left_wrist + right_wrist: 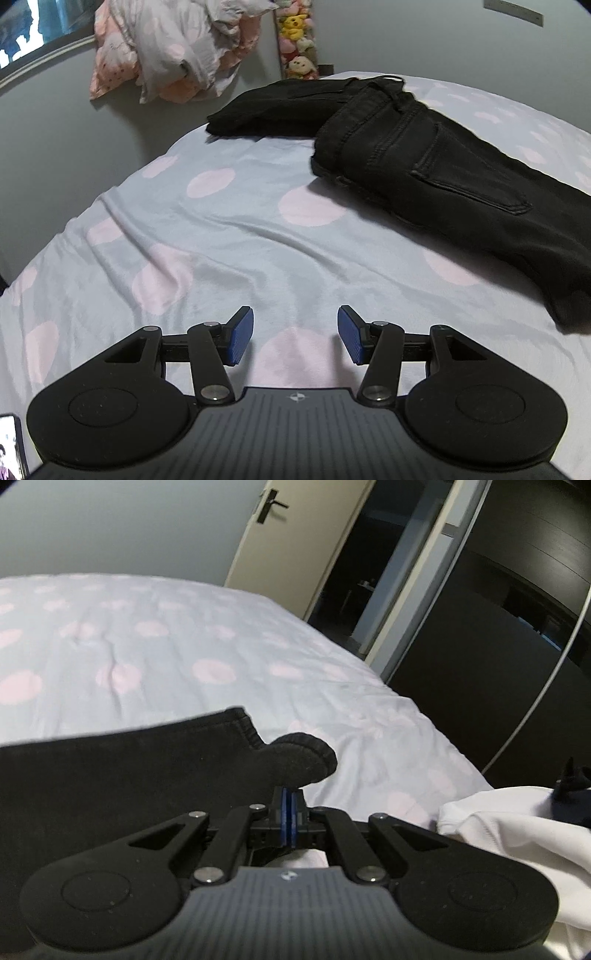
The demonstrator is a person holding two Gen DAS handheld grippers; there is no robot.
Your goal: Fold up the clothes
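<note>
Black jeans [424, 162] lie across the right side of the bed, back pocket up, waistband toward the far edge. A second black garment [273, 107], folded flat, sits behind them. My left gripper [295, 332] hovers over bare sheet in front of the jeans, open with nothing between its blue pads. In the right wrist view the same black jeans [110, 775] fill the lower left. My right gripper [290, 801] is shut, its pads pinching a curled-up hem corner of the jeans.
The bed sheet [221, 240] is pale blue with pink dots. Pillows [173, 48] and plush toys [297, 37] are against the far wall. A white garment [498, 830] and a dark one [570, 779] lie at the bed's right corner. An open door [295, 535] and a dark wardrobe [517, 627] stand beyond.
</note>
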